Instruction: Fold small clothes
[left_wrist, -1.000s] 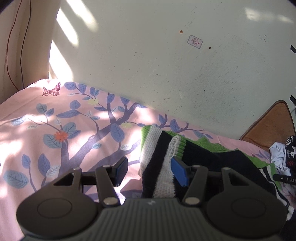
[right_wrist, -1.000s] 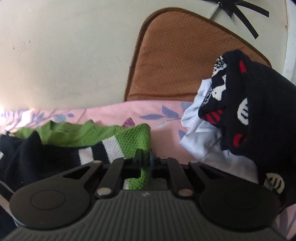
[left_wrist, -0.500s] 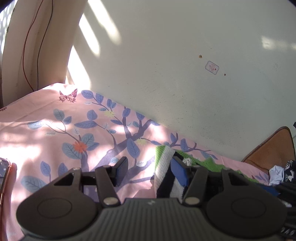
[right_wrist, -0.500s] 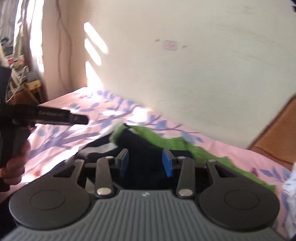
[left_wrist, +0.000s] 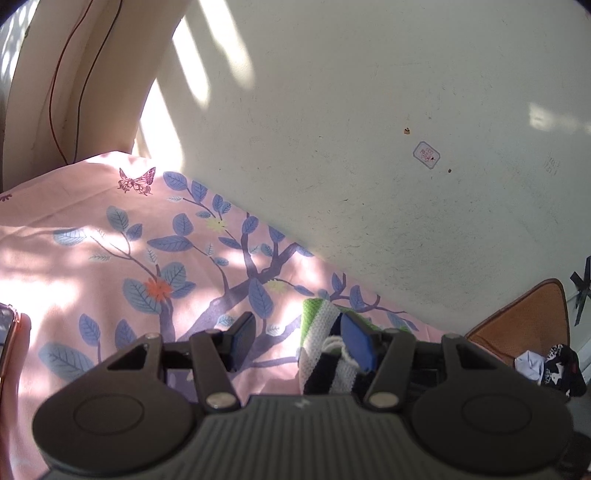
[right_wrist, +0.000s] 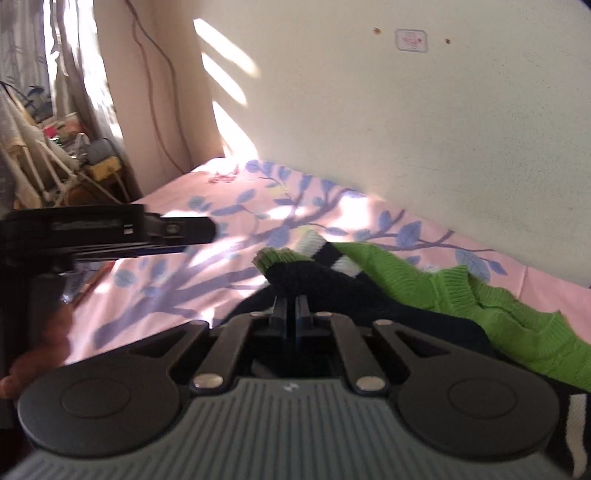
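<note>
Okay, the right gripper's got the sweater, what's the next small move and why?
Probably bring the left gripper in to close on the striped sweater edge. Its jaws stand open, with the knit cuff beside its right finger, while the right gripper is shut on the dark knit, so one side is unheld.

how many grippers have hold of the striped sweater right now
1. The right gripper is shut on the sweater's dark fabric. The left gripper is open, the sleeve only beside its right finger.
</note>
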